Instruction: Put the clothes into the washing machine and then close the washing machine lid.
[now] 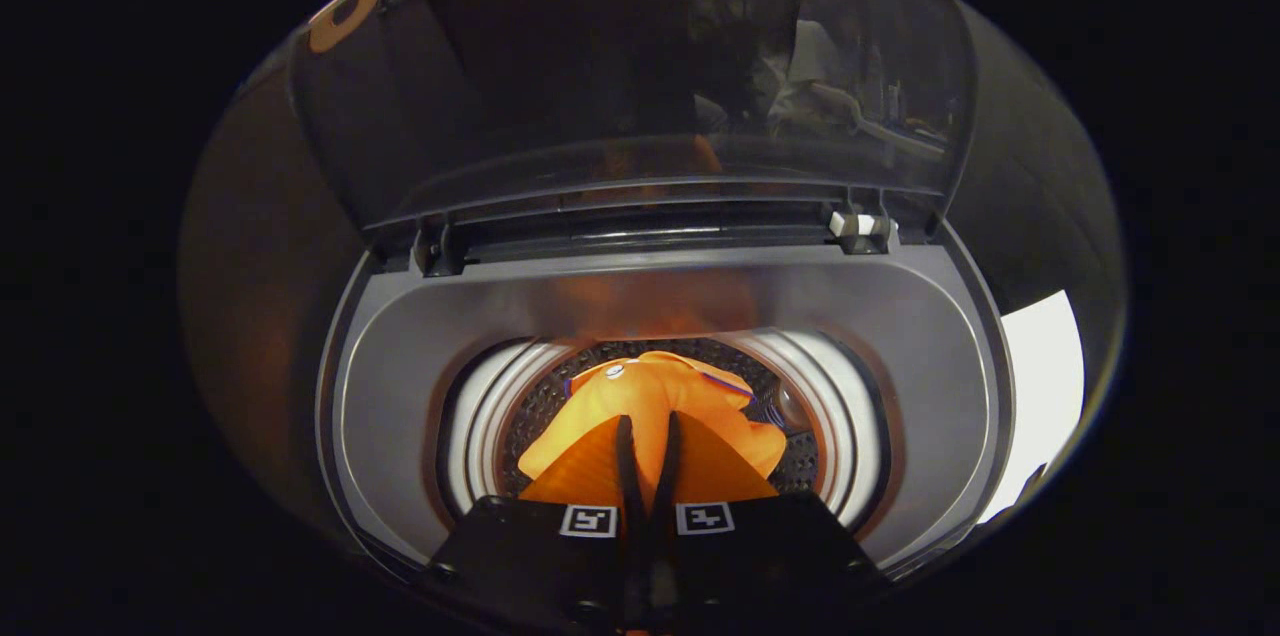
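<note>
An orange garment [655, 401] hangs down into the perforated drum [540, 406] of a top-loading washing machine [420, 356]. My gripper [648, 436] is shut on the orange garment, a fold of the cloth pinched between both fingers just above the drum opening. The cloth spreads out ahead of the fingers and bunches against the drum's far side. The machine's tinted transparent lid [640, 76] stands raised and open behind the drum, hinged along the back of the grey top panel.
A white inner ring [850, 416] borders the drum mouth. A small white latch piece [860, 226] sits at the lid's right hinge. A bright white surface [1040, 376] lies to the right of the machine. Dark booth walls surround everything.
</note>
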`<state>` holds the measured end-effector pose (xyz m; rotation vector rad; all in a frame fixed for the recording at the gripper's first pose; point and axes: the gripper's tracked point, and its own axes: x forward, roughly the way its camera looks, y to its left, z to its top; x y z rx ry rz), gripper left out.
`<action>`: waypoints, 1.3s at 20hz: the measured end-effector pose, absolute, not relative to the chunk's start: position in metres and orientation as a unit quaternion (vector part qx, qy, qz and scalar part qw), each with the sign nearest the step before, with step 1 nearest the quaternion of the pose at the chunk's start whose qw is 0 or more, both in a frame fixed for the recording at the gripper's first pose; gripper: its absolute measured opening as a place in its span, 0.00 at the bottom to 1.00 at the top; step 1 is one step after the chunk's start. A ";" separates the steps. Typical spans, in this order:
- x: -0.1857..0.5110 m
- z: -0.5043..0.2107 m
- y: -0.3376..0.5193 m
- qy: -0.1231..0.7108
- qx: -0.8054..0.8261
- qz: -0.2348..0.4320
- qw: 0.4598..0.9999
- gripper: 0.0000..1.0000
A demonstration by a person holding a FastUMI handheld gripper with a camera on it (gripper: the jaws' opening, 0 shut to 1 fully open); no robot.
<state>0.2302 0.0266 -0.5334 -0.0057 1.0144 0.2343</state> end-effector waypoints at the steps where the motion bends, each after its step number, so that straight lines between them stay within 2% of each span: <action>1: 0.231 -0.534 0.027 0.486 -0.003 0.112 0.867 0.08; 14: 0.235 -0.537 0.026 0.500 -0.007 0.107 0.860 0.08; 19: 0.223 -0.547 0.025 0.515 -0.006 0.100 0.851 1.00; 26: 0.215 -0.549 0.026 0.522 -0.004 0.103 0.846 0.99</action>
